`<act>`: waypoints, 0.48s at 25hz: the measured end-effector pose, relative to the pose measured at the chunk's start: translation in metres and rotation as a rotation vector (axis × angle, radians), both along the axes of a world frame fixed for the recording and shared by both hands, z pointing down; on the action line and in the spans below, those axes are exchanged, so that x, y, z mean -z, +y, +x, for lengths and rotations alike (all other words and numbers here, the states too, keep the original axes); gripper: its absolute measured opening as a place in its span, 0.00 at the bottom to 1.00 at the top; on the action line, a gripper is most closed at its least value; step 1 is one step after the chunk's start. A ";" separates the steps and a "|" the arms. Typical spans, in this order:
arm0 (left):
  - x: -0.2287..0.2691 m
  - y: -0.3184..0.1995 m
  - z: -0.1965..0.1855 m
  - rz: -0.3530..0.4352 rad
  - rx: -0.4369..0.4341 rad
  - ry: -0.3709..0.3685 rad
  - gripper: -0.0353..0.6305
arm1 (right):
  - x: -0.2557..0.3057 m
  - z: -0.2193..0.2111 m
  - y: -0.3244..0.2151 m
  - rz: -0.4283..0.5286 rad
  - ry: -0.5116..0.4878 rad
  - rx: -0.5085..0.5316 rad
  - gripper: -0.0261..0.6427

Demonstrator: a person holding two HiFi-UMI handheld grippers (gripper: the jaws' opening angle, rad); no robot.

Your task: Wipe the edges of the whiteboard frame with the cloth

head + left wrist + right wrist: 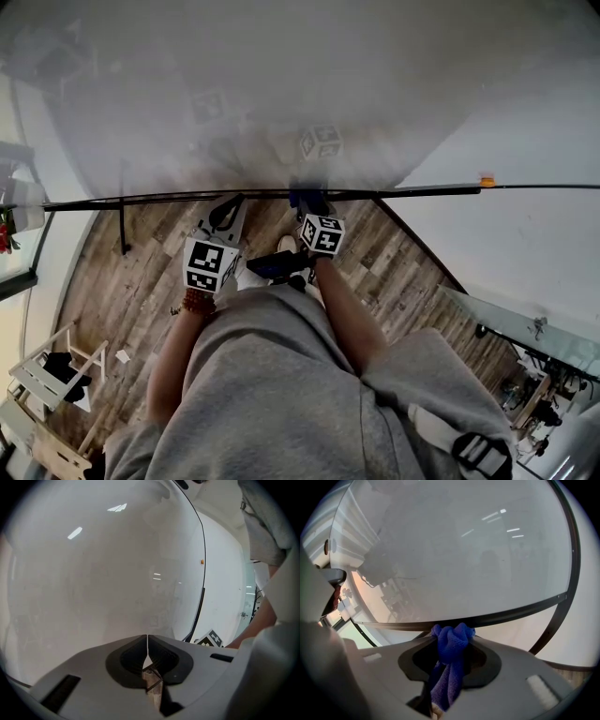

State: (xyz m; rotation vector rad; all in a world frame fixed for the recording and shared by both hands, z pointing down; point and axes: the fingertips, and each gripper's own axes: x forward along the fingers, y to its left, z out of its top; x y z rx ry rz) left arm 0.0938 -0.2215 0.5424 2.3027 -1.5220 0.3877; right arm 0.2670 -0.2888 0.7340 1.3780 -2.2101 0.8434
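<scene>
The right gripper [452, 638] is clamped on a blue cloth [449, 667]. The fabric hangs in a loose tail behind the jaws and bunches into a knot-like wad at their tips. Directly ahead of those tips the wad meets the dark bar of the whiteboard frame [511, 612], and it appears to touch the bar. Beyond the bar the glossy whiteboard [464, 550] fills the space in front of this gripper, with ceiling lights reflected in it. The frame curves away to the gripper's right and turns a corner there. The left gripper [147, 644] has its jaws closed together with nothing between them, only a thin seam showing where the pads meet. It also points at the board's pale surface. The frame's dark edge runs ahead and to its right, where a small orange dot [202, 562] sits on the edge. The right gripper's marker cube [209, 639] shows just to its right. In the head view the two grippers are side by side, close together, the left one's tips just short of the frame bar; whether they touch it cannot be told. Below them are the person's grey clothing [272, 375] and forearms, then a wooden plank floor [122, 281], with a white wall [525, 234] further to the right.
</scene>
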 end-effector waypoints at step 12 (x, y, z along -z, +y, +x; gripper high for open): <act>0.010 0.015 -0.043 0.012 0.006 -0.027 0.08 | 0.001 -0.035 0.008 0.016 0.045 -0.023 0.23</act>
